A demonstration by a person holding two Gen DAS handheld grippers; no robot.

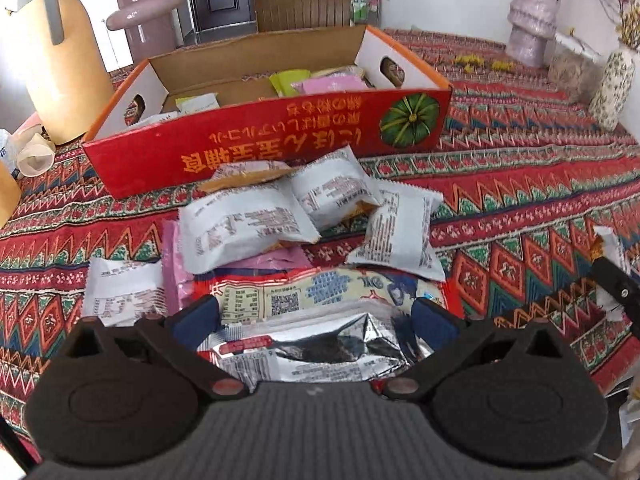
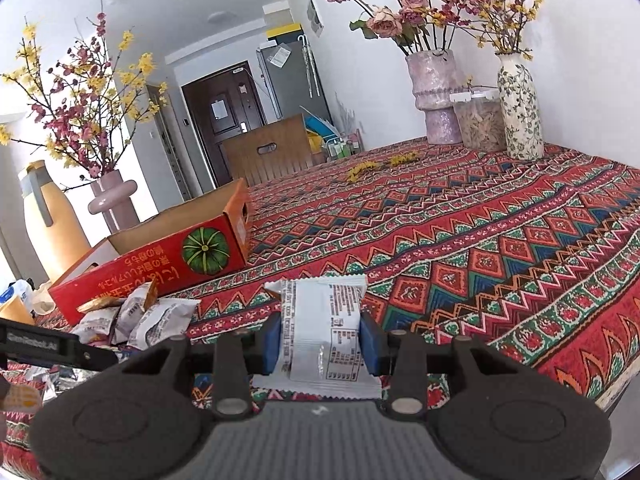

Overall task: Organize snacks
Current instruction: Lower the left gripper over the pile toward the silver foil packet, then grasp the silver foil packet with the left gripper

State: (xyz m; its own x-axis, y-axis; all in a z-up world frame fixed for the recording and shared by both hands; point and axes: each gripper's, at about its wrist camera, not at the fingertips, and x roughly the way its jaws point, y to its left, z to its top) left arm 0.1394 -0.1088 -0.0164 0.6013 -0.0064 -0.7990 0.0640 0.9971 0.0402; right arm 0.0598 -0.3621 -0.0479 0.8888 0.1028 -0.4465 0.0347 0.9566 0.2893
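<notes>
- We see our left gripper [image 1: 316, 316] spread wide just in front of the red box [image 1: 276, 140], its blue pads on either side of a silver packet [image 1: 320, 346] and not pressing on it.
- A cream and blue packet [image 1: 320, 292] lies just past the silver one, between it and the red box.
- A heap of white packets [image 1: 256, 224] lies between that packet and the red box's front wall, the farthest of them close against the wall.
- Inside the red box lie a green packet [image 1: 288, 80] and a pink packet [image 1: 332, 85] toward its right end.
- Our right gripper [image 2: 320, 340] is off to the right of the red box [image 2: 160, 260], closed on a white snack packet [image 2: 324, 336] that stands upright between the pads.
- That packet seems lifted off the patterned tablecloth [image 2: 480, 248], though the view is too low for us to be sure.
- A pink vase [image 2: 436, 96], a clear jar [image 2: 480, 124] and a floral vase [image 2: 520, 108] stand well behind the red box, at the far right of the cloth.
- A tan jug [image 1: 60, 52] stands just beside the red box's left end.
</notes>
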